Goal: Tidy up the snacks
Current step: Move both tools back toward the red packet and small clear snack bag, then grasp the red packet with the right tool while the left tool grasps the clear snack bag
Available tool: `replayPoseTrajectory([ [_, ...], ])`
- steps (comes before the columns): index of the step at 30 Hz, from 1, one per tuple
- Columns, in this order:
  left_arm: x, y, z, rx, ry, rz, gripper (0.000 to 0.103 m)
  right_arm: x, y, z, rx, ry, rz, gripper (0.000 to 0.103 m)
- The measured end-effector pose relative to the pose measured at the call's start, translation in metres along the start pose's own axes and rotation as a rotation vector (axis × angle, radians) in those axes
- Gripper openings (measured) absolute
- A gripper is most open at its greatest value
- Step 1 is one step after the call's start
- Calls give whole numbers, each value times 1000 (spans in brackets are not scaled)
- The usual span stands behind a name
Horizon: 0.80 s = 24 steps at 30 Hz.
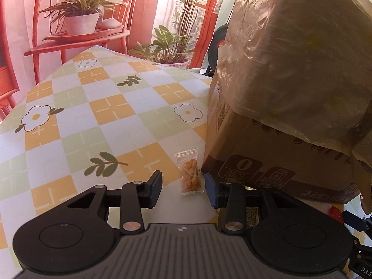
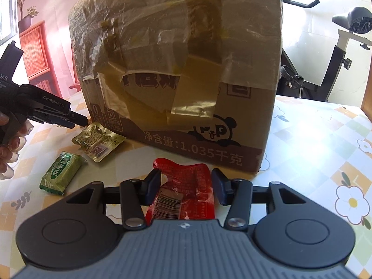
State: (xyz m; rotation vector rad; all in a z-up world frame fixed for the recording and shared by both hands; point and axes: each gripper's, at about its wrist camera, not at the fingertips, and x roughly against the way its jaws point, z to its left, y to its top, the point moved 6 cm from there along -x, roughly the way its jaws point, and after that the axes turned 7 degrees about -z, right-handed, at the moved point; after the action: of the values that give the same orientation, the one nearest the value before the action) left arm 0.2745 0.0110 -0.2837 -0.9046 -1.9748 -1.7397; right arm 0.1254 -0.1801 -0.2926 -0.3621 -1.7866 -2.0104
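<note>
A taped cardboard box [image 2: 176, 74] stands on the checked tablecloth; it fills the right of the left wrist view [image 1: 290, 93]. My left gripper [image 1: 183, 189] is open, its fingers either side of a small clear packet of orange snack [image 1: 190, 174] lying by the box corner. My right gripper [image 2: 186, 189] is open, with a red packet [image 2: 186, 193] lying on the table between its fingers. A green bar packet [image 2: 61, 173] and an olive-gold packet [image 2: 97, 140] lie left of it. The left gripper also shows in the right wrist view [image 2: 79, 119], at the box's left corner.
The tablecloth [image 1: 104, 121] stretches left of the box to the table's far edge. Behind it hangs a backdrop with red chairs and potted plants [image 1: 81, 11]. An exercise bike [image 2: 337, 58] stands beyond the table's right edge.
</note>
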Motion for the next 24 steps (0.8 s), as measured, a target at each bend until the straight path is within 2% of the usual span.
replayPoseTrajectory([
  [6, -11, 0, -4, -12, 20, 7, 41, -2, 0, 0, 7, 6, 12, 51],
  [9, -13, -1, -4, -43, 42, -8, 29, -2, 0, 0, 5, 3, 11, 51],
  [10, -12, -1, -3, -55, 44, -10, 22, -3, 0, 0, 6, 5, 13, 51],
  [11, -12, -1, -3, -63, 42, -9, 20, -3, 0, 0, 7, 6, 15, 51],
  [17, 5, -9, -1, -105, 9, -11, 18, -5, -1, 0, 8, 10, 24, 51],
  [24, 46, -14, -3, -114, 5, -79, 18, -3, 0, 2, 16, 17, 23, 51],
])
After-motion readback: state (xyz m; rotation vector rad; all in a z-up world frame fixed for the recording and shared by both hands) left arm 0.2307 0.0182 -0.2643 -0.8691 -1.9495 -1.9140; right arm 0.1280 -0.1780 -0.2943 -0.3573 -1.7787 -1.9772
